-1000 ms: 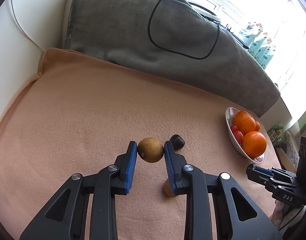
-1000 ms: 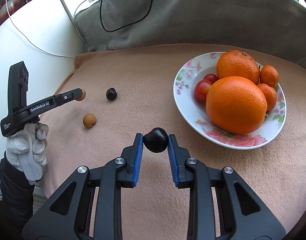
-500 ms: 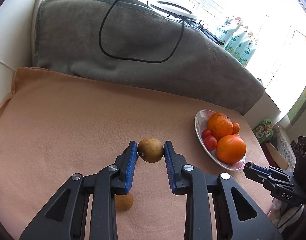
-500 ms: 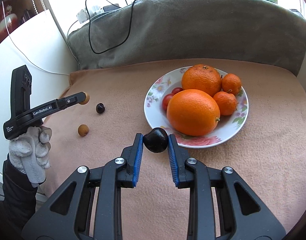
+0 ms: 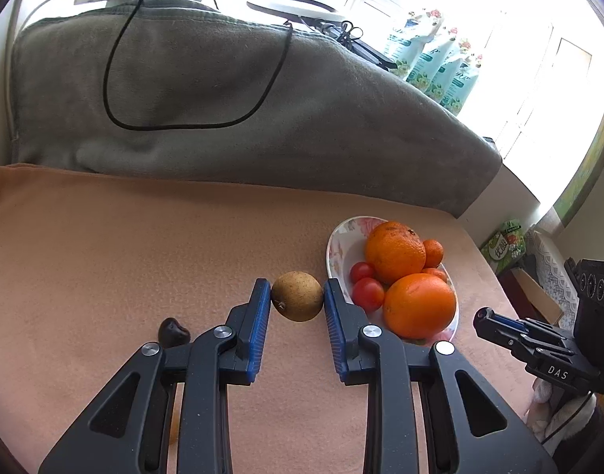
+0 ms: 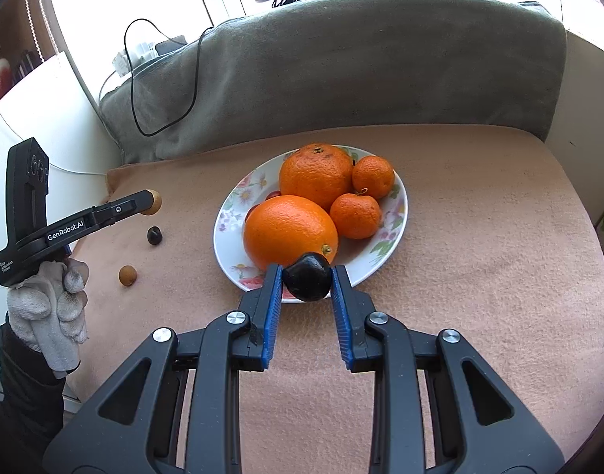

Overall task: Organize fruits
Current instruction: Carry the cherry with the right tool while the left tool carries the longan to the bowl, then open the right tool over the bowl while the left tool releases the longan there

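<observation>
Both wrist views. Compared with one second before, the floral plate (image 6: 398,213) lay nearer both cameras: in the right view it had shifted from the right side toward the centre, and in the left view from the far right edge to just right of the fingers. The left gripper (image 5: 297,297) stayed clamped on a tan round fruit (image 5: 297,296), the right gripper (image 6: 306,282) on a dark fruit (image 6: 306,282) at the plate's near rim. Counts: two large oranges (image 6: 290,233), two small tangerines (image 6: 355,215) and two red tomatoes (image 5: 367,294) on the plate; one dark fruit (image 6: 154,235) and one tan fruit (image 6: 127,275) loose on the peach blanket (image 6: 479,217) near its left edge.
</observation>
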A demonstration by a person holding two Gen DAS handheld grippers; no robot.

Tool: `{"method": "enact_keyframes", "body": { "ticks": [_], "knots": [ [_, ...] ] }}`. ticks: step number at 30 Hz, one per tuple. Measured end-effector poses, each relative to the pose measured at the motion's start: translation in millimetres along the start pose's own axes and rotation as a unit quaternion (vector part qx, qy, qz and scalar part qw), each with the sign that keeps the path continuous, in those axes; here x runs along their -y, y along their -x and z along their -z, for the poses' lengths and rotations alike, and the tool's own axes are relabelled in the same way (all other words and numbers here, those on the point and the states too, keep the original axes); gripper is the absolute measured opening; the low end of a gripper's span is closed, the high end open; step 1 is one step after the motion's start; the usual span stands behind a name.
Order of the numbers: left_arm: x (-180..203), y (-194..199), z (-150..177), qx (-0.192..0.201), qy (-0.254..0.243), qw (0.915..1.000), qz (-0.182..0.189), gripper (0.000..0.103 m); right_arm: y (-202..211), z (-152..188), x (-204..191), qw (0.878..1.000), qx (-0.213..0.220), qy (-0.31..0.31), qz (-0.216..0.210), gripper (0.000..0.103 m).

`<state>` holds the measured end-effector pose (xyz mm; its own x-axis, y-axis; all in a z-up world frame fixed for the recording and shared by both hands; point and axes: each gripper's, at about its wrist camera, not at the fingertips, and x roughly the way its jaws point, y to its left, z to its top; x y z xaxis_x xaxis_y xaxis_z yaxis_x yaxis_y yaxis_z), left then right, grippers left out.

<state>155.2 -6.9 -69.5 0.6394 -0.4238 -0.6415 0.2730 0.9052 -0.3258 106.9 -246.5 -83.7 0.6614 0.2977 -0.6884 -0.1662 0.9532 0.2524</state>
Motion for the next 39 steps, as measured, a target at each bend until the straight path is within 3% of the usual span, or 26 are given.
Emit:
{"method": "enact_keyframes", "body": {
  "ticks": [17, 39],
  "knots": [
    [43.3, -35.0, -17.5, -0.017, -0.032, 0.9992, 0.017, 0.026, -8.4, -11.5, 28.0, 1.0, -0.002, -0.007, 0.007, 0.026],
    [59.2, -57.6, -24.6, -0.031, -0.044, 0.9983, 0.021, 0.026, -23.9, -17.1, 32.4, 1.0, -0.017, -0.011, -0.01, 0.026]
  ]
}}
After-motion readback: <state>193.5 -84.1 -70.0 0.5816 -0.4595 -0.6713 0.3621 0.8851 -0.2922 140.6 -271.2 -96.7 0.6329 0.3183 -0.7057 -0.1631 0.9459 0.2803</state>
